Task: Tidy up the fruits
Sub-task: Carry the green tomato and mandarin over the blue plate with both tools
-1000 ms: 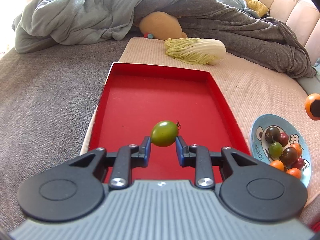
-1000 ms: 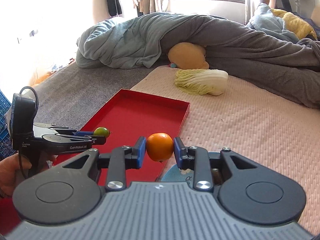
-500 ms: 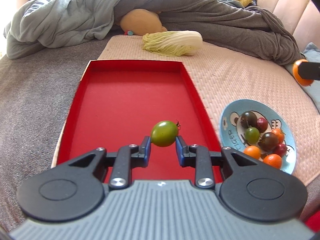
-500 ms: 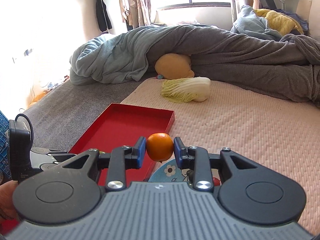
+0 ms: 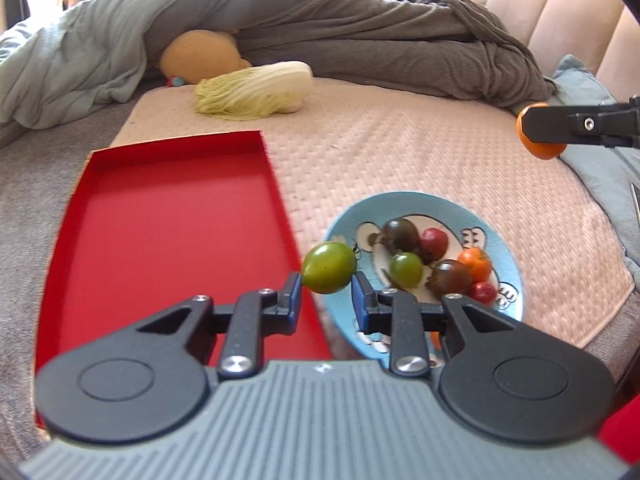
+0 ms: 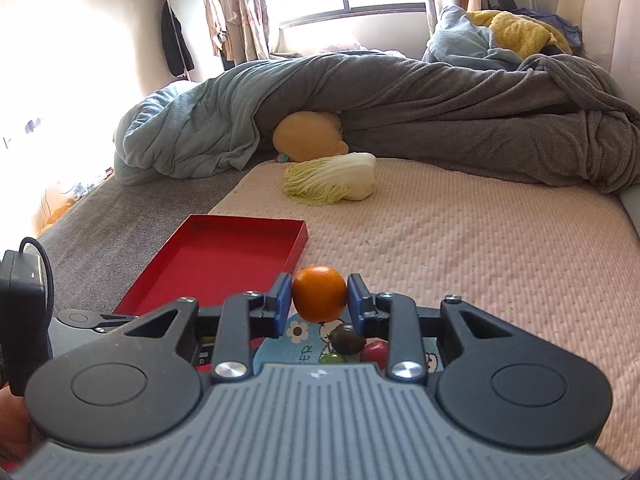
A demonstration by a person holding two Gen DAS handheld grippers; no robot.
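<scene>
My left gripper (image 5: 326, 294) is shut on a green tomato (image 5: 329, 267), held in the air over the right rim of the red tray (image 5: 168, 240), just left of the blue plate (image 5: 508, 264). On the plate lie several small tomatoes: dark, red, green and orange. In the right wrist view my right gripper (image 6: 320, 304) is shut on an orange tomato (image 6: 319, 298), above the near edge of the blue plate (image 6: 280, 348). The same orange tomato (image 5: 540, 148) shows at the right edge of the left wrist view. The red tray (image 6: 224, 260) holds nothing.
A napa cabbage (image 5: 256, 92) and a yellow plush toy (image 5: 200, 56) lie at the far end of the pink mat (image 5: 420, 152). Grey and blue-grey blankets (image 6: 440, 112) pile up behind them. A padded headboard (image 5: 560, 8) stands at the far right. Grey bedding lies left of the tray.
The left gripper carried the green tomato rightward, from over the tray's middle to its right rim beside the plate. The right gripper moved with the orange tomato from beside the tray to over the plate.
</scene>
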